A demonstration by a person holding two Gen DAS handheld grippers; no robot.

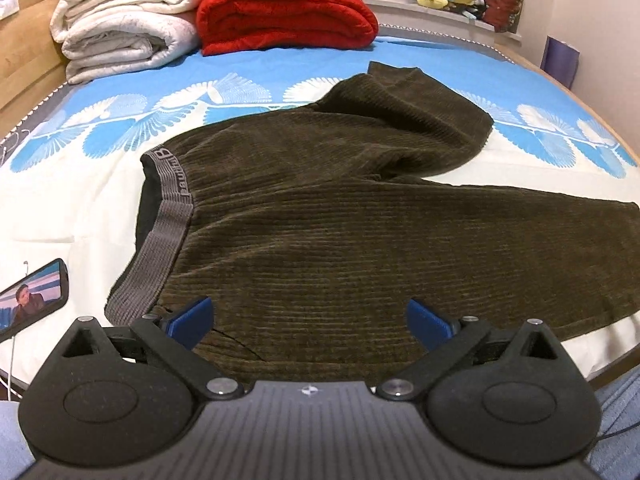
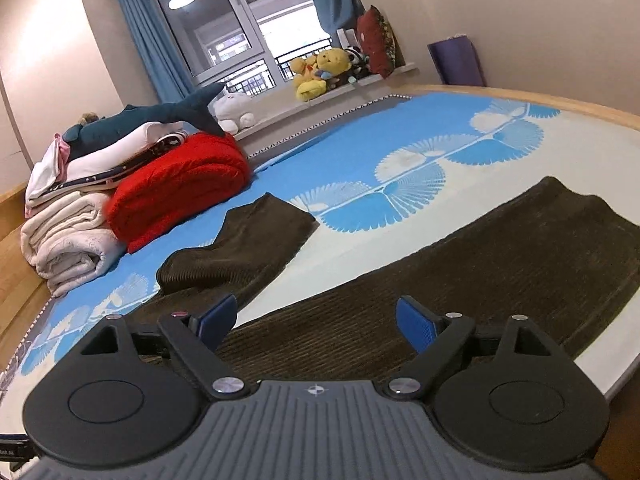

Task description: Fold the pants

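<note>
Left wrist view, Ana: what do the jaws show?
— Left gripper (image 1: 310, 322) released, jaws spread wide above the brown corduroy pants (image 1: 340, 220), near the grey waistband (image 1: 168, 216).
— And the right?
— Right gripper (image 2: 316, 322) also released, over one leg. Pants lie spread on the bed (image 2: 360, 148); red blanket (image 2: 180, 184) far left.

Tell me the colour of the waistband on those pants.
Grey, with lettering woven in; the waistband shows best in the left wrist view.
</note>
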